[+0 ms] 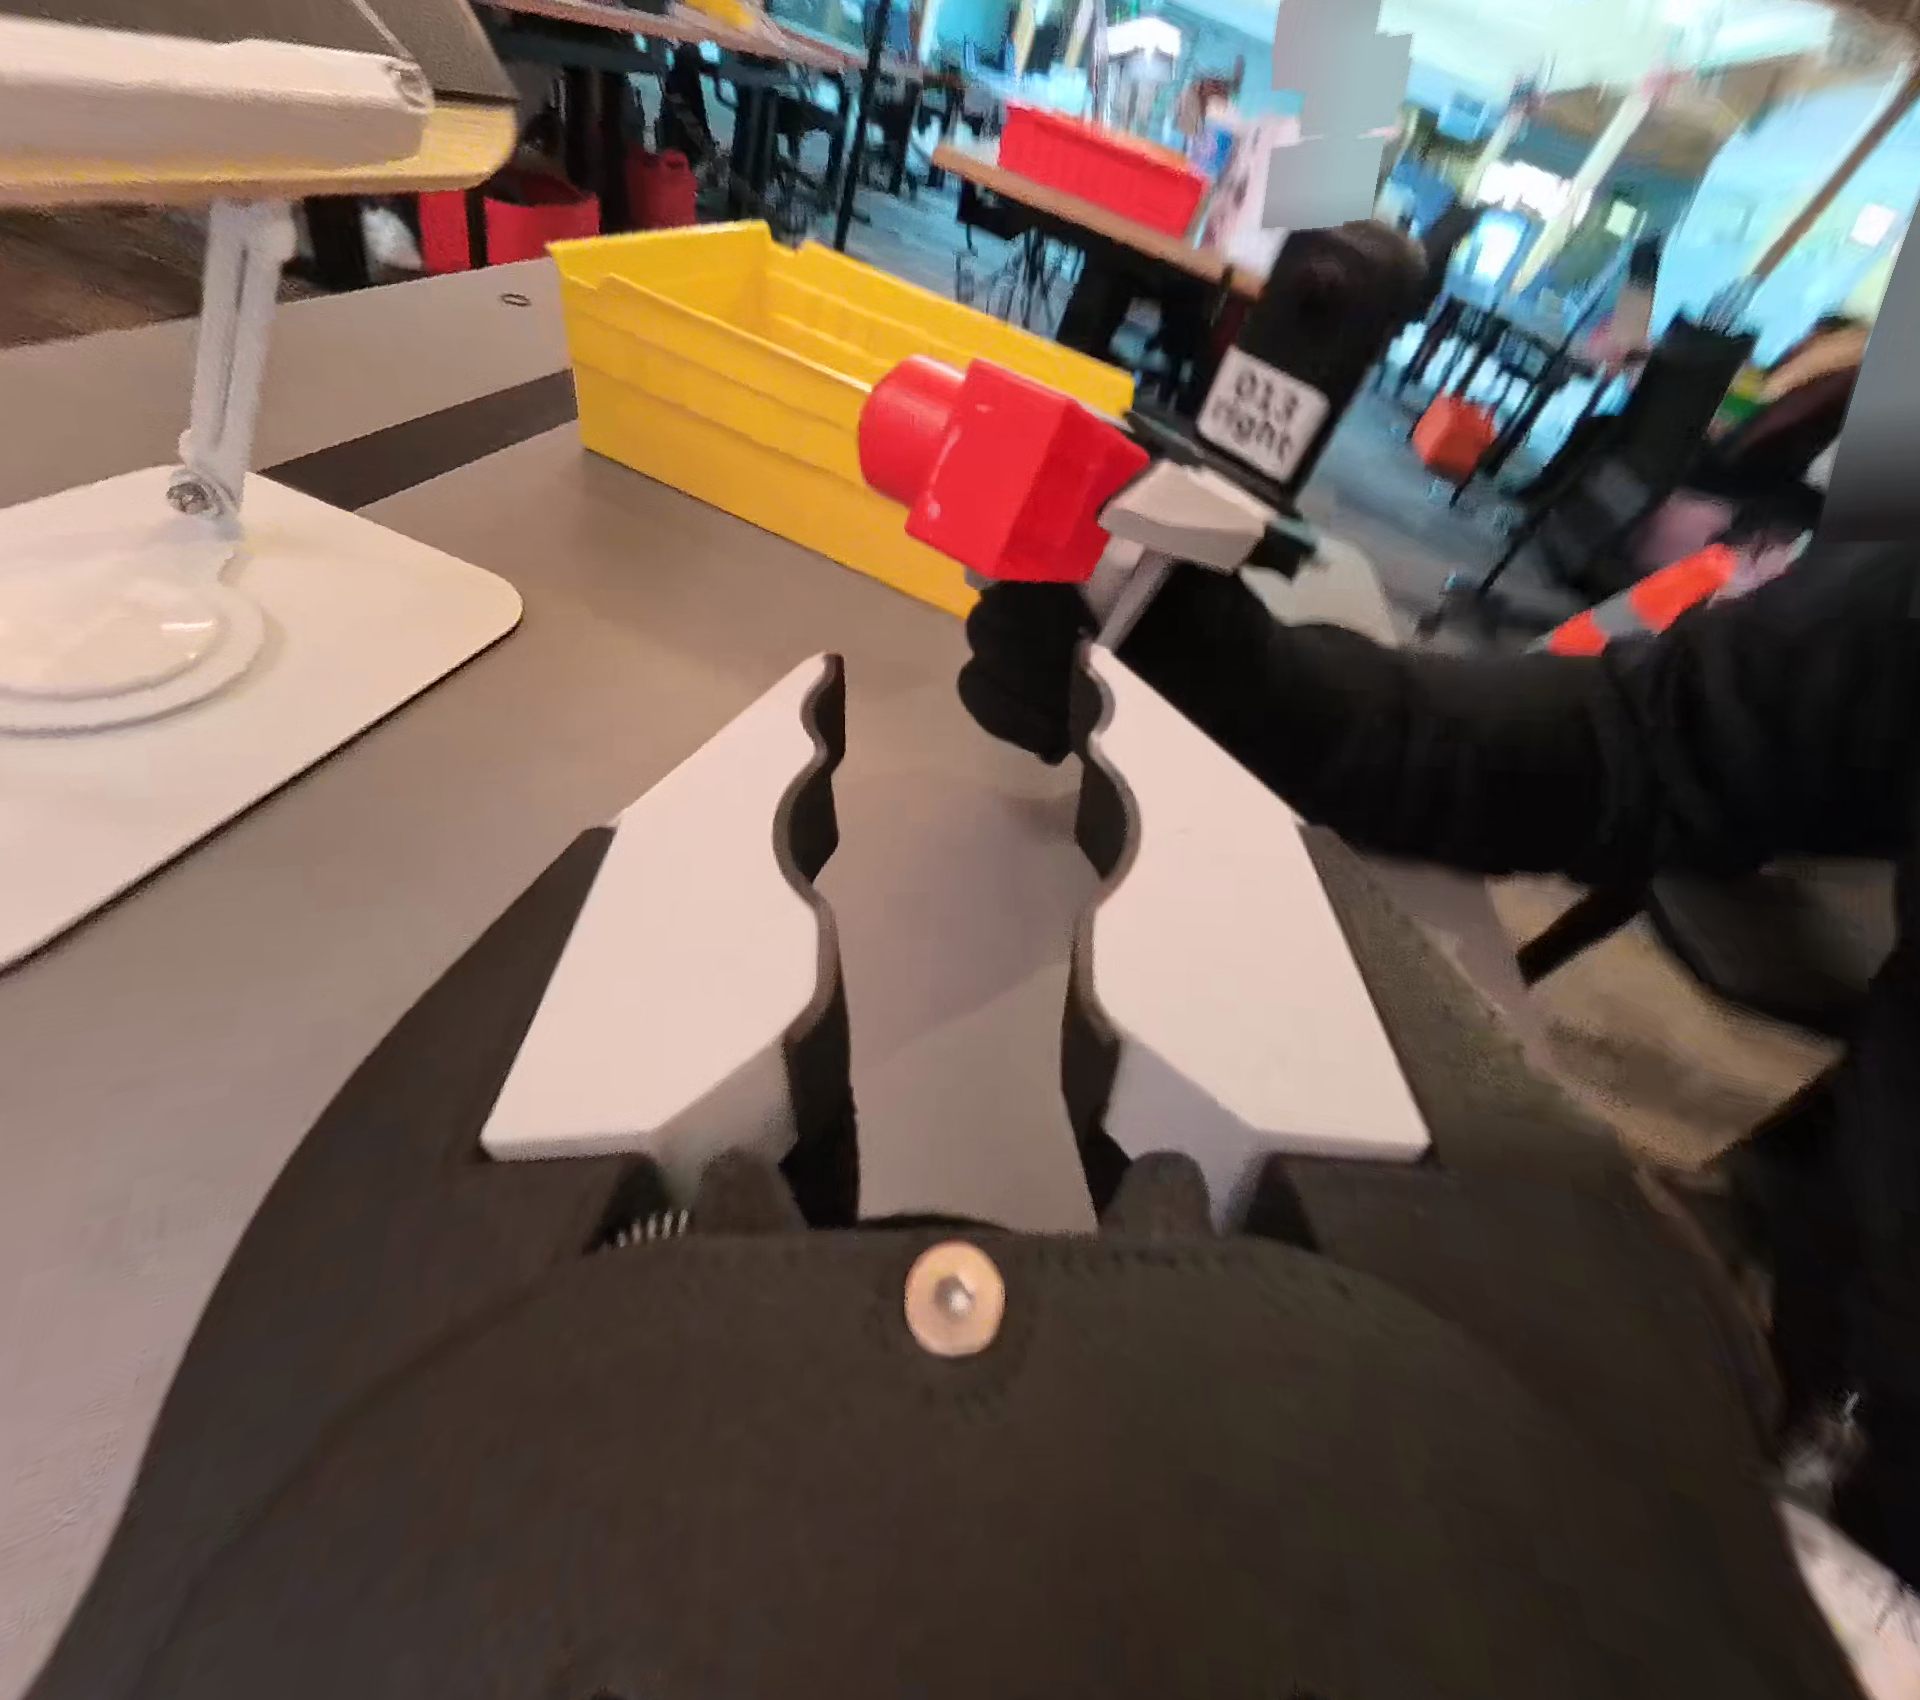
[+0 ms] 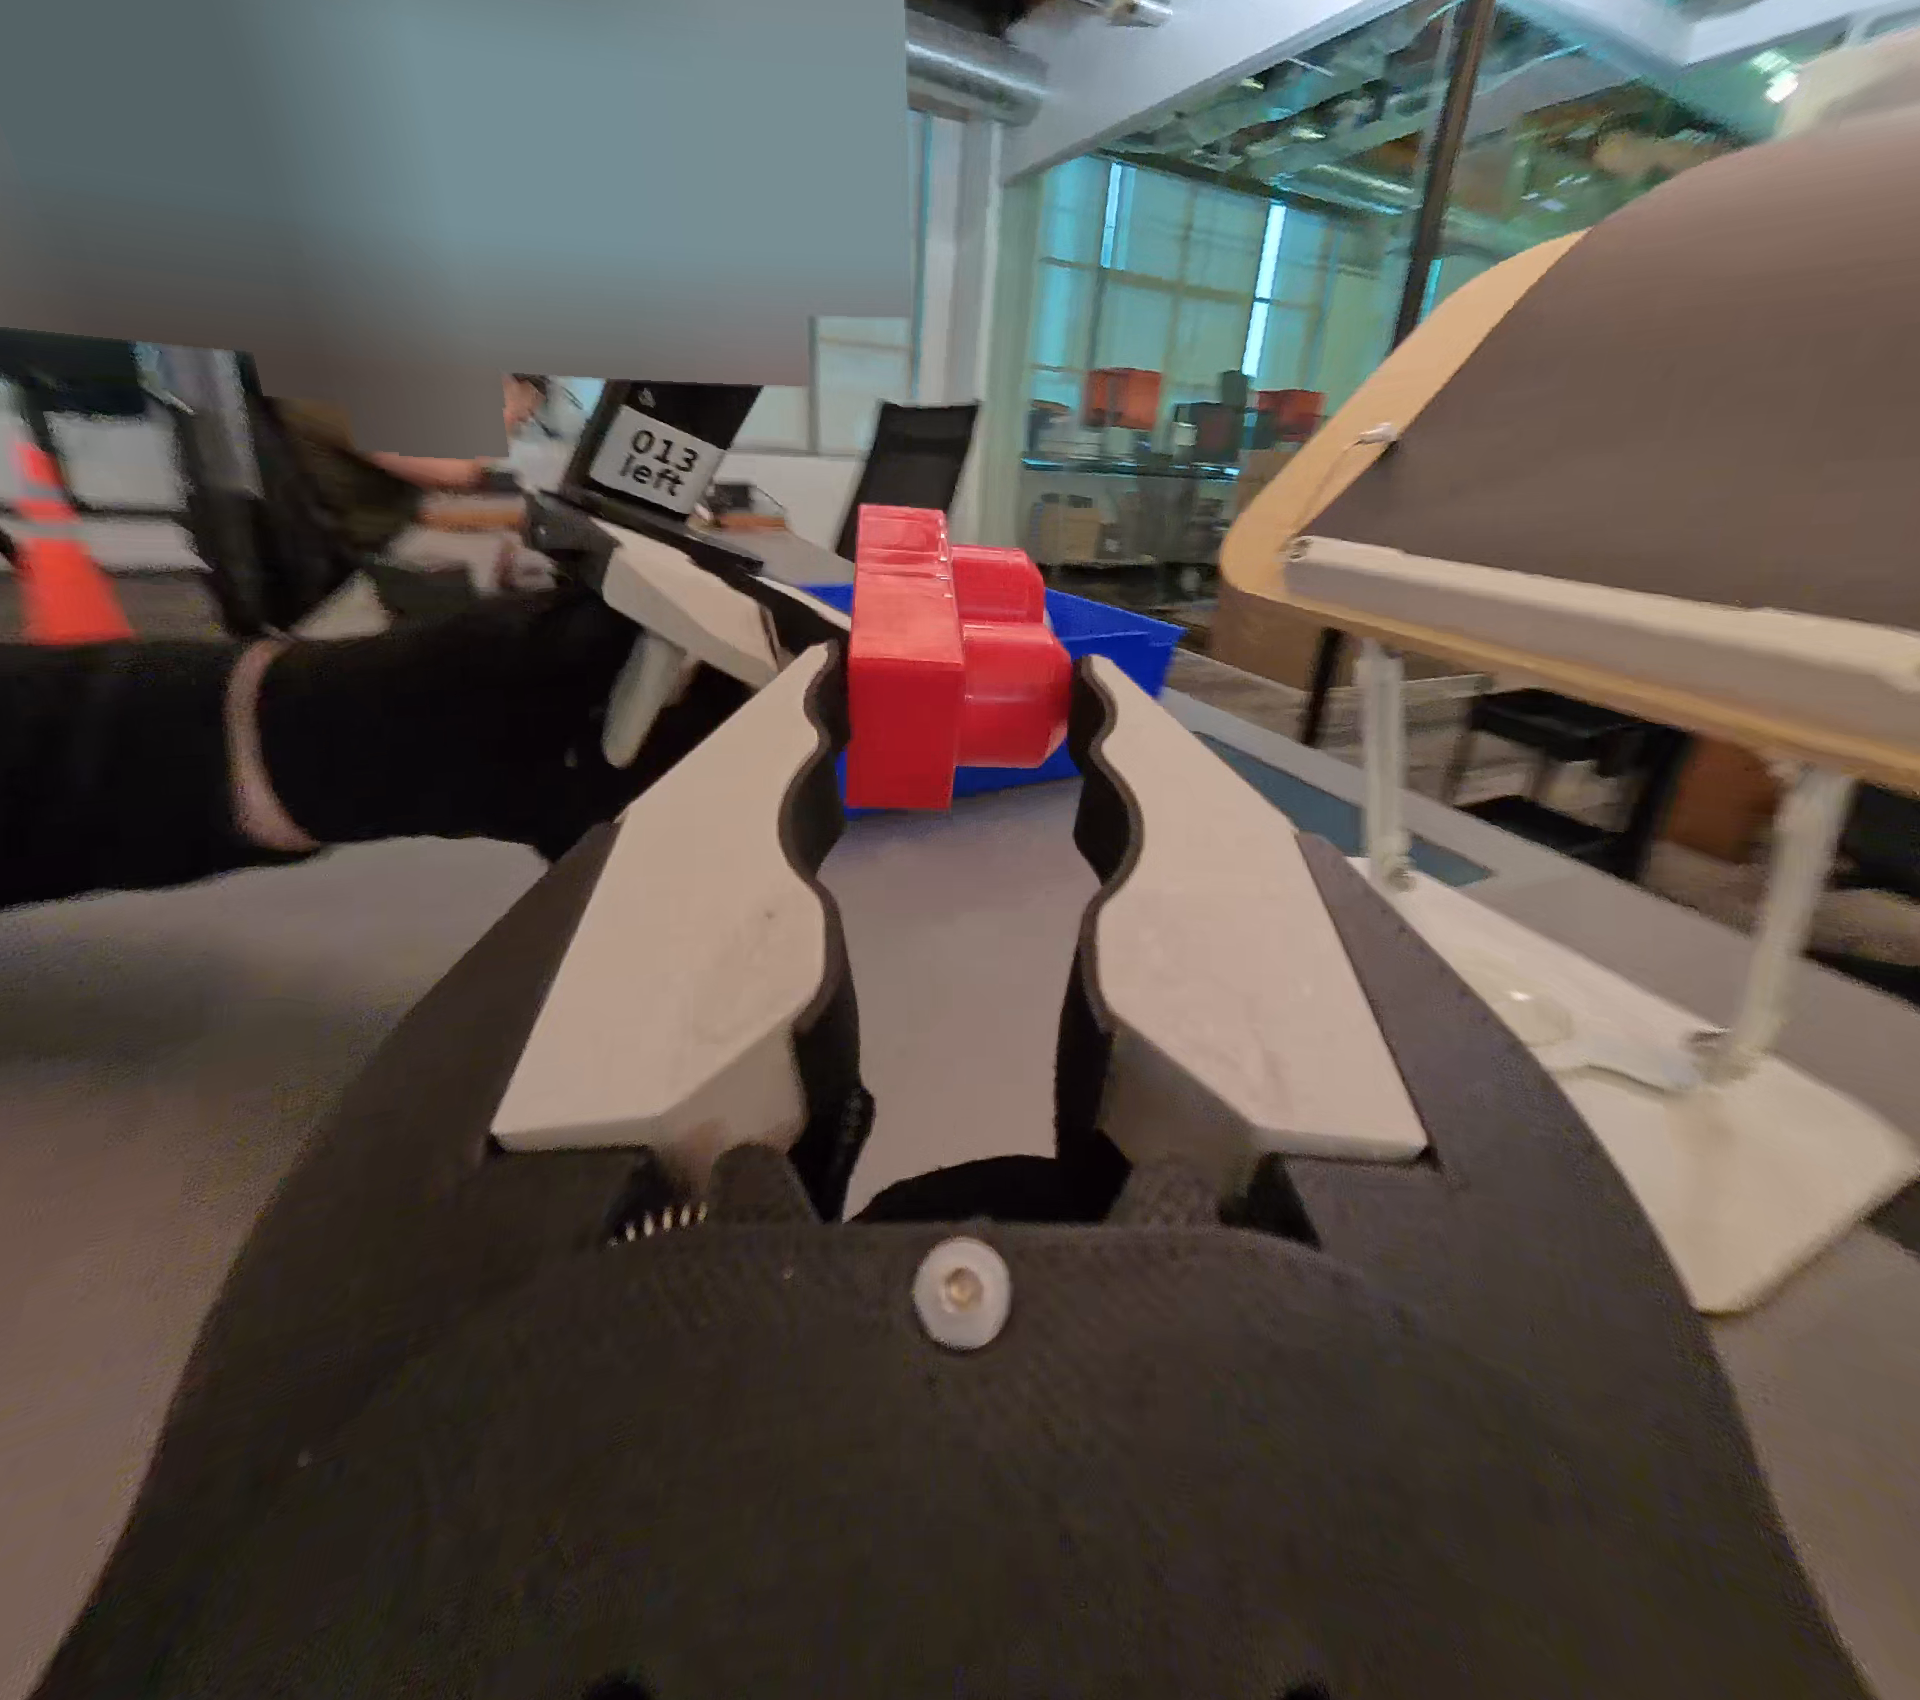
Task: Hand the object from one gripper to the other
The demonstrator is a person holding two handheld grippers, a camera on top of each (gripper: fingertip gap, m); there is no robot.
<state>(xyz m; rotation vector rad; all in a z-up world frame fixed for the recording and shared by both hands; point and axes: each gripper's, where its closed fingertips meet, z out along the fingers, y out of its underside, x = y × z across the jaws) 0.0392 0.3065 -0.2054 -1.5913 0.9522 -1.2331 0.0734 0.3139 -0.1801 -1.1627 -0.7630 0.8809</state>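
Two grippers meet above the worktop [image 1: 416, 871]: the right gripper [image 2: 956, 694] pinches a red block [image 2: 935, 684]; the left gripper [image 1: 961, 684] hangs spread, empty.

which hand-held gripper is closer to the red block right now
Right. The right hand-held gripper has the red block between its fingertips, gripping it. The left hand-held gripper is open and empty, apart from the block and below it.

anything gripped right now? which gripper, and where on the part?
The right hand-held gripper holds the red block at its fingertips, one finger on the flat base, the other on a round stud. The left hand-held gripper is open and empty.
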